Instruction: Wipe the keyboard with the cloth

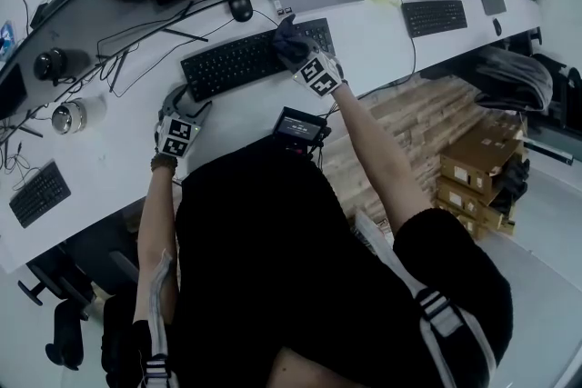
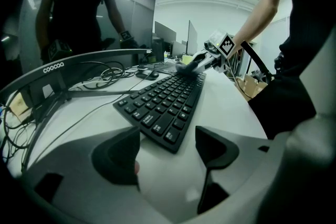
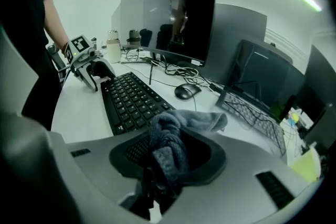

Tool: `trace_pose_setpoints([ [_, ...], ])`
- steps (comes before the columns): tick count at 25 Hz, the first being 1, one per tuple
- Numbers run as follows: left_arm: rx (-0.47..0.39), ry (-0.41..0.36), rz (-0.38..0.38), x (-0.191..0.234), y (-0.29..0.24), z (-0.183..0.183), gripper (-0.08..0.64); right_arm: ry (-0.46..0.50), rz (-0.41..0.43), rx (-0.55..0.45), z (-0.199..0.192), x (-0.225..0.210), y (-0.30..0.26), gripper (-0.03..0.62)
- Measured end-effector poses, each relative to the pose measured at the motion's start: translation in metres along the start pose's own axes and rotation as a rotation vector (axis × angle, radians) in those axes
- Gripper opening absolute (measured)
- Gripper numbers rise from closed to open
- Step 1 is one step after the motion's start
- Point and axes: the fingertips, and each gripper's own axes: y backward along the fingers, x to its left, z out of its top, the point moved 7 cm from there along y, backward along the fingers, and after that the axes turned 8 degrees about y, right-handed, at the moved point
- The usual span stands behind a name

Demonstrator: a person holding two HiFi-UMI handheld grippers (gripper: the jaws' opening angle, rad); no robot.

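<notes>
My right gripper (image 3: pixel 170 159) is clamped on the cloth (image 3: pixel 195 120), a grey bunch pinched between the jaws with a fold sticking out ahead of them. In the head view this sits just above the centre of the frame, with the cloth down on the right end of the black keyboard (image 1: pixel 238 61). My left gripper (image 2: pixel 168 150) has its jaws apart with nothing between them. It waits on the white desk (image 1: pixel 382 50) just beside the keyboard's left end, left of centre in that view.

To wipe well, I think the loose fold should lie flat on the key tops, not just a knuckle of it, so each pass covers a full row. I would press lightly, enough to drag dust but not to depress keys or slide the board. Long strokes along the rows from this end toward the left one seem best, each overlapping the last. If the board creeps, the left gripper is well placed to brace that end. I would also stay clear of the mouse (image 3: pixel 186 92) and its cable just beyond the far edge.
</notes>
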Motion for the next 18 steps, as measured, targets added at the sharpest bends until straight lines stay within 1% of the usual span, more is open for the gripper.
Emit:
trace_pose_setpoints([
  [2,0.001,0.001,0.000,0.000,0.000,0.000,0.325,0.029,0.009,0.004,0.008,0.005,-0.004,0.129],
  [5,0.002,-0.002,-0.001,0.001,0.000,0.000,0.325,0.012,0.006,-0.010,0.014,0.007,-0.009,0.127],
  [7,0.001,-0.002,0.002,0.001,0.000,0.000,0.325,0.016,0.013,-0.025,0.021,0.013,-0.013,0.127],
  [10,0.001,0.000,0.002,0.001,0.000,0.000,0.325,0.043,0.033,-0.024,0.030,0.021,-0.018,0.127],
  [18,0.001,-0.004,0.006,0.001,0.000,-0.001,0.325,0.119,0.056,-0.029,0.035,0.028,-0.021,0.127],
])
